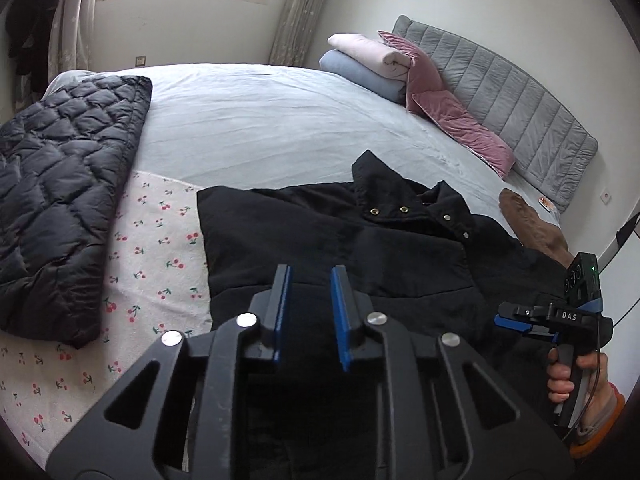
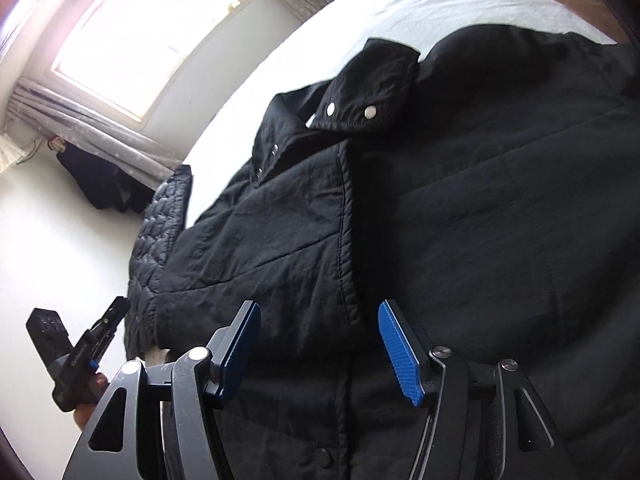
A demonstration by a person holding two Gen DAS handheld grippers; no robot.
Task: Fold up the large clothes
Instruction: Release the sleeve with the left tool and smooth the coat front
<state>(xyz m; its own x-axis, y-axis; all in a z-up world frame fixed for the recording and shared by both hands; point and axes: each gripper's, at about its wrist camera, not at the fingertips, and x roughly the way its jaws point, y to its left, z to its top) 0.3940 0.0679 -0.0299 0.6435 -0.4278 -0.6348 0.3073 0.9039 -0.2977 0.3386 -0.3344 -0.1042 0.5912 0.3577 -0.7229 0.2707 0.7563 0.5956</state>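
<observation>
A large black jacket (image 1: 360, 248) with metal snaps lies spread on the bed, collar pointing away; it fills the right wrist view (image 2: 460, 200). My left gripper (image 1: 310, 280) hovers above its near part, jaws open a moderate gap, holding nothing. My right gripper (image 2: 320, 320) is wide open and empty just above the jacket's front placket. The right gripper also shows in the left wrist view (image 1: 516, 318) at the jacket's right side. The left gripper shows in the right wrist view (image 2: 114, 312) at the far left.
A dark quilted jacket (image 1: 60, 200) lies folded on the bed's left, on a cherry-print sheet (image 1: 160, 232). Rolled blankets (image 1: 368, 64), pink cushions (image 1: 452, 120) and a grey headboard (image 1: 520, 104) are at the back right. A brown garment (image 1: 532, 224) lies beyond the black jacket.
</observation>
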